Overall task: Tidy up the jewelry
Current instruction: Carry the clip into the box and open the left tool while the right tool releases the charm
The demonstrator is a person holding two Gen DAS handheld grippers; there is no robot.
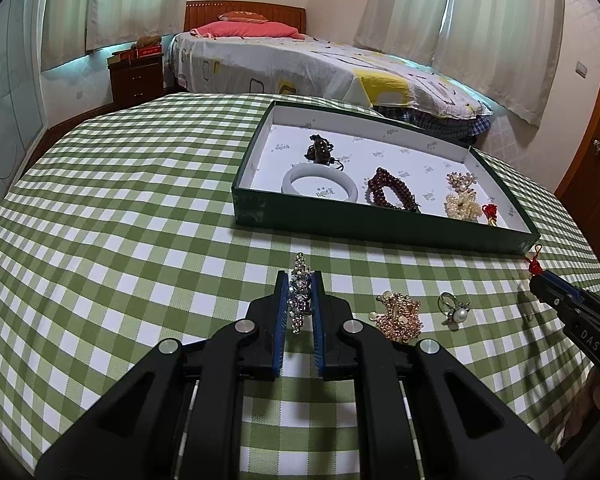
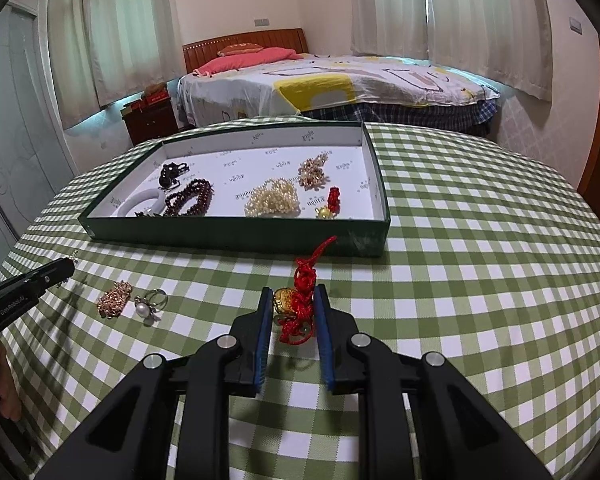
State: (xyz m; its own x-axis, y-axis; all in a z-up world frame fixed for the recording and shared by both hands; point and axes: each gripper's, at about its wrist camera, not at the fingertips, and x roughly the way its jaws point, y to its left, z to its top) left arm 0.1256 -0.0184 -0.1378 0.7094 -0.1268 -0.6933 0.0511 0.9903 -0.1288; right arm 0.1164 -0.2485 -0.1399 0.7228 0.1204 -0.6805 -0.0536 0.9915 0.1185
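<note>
Checked tablecloth (image 1: 140,208), green tray (image 1: 380,224), bed (image 1: 300,60), curtains (image 1: 480,8)

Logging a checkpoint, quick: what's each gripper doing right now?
Left gripper: closed on the silver rhinestone piece.
Right gripper: closed on the red knotted charm.

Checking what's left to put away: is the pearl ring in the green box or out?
Out. The pearl ring lies on the checked tablecloth, beside the gold piece, in front of the green box.

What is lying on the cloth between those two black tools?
A gold chain cluster and a pearl ring lie on the checked cloth between the left tool and the right tool; both wrist views show them.
</note>
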